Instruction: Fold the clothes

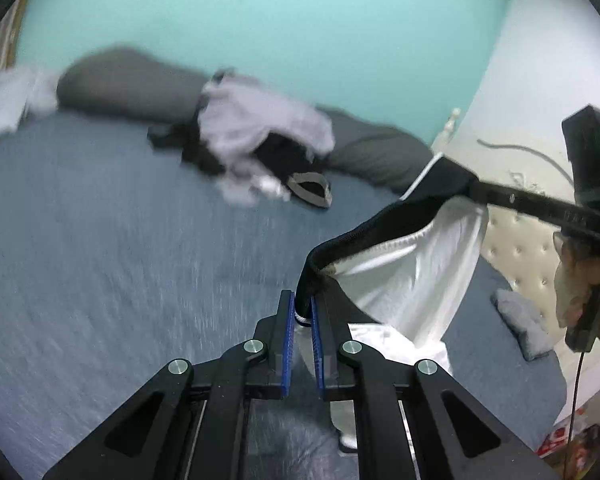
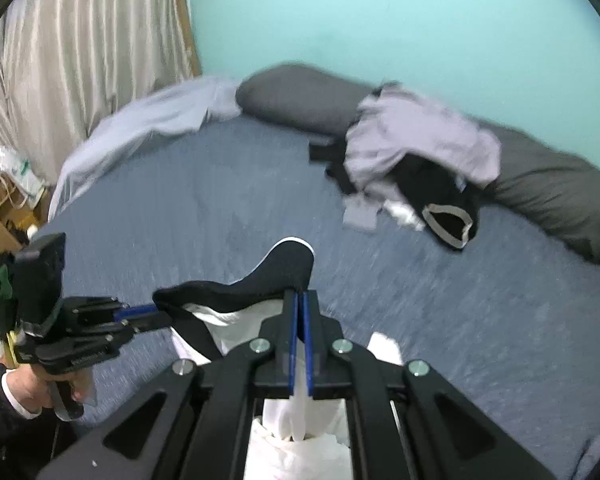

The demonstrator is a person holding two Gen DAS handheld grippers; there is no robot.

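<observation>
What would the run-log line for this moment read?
left gripper: shut on garment waistband | right gripper: shut on same waistband | black-and-white garment: held up above the bed | unfolded clothes pile: by the pillows

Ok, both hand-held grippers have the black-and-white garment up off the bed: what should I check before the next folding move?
1. Left hand-held gripper shut on the black-and-white garment: ok.
2. Right hand-held gripper shut on its black waistband: ok.
3. Waistband taut between the two: not ok, it sags.
4. Garment clear of the blue bedsheet: cannot tell.
5. Bare sheet ahead for laying down: ok.
6. Lilac-and-black clothes pile out of the way: ok.
</observation>
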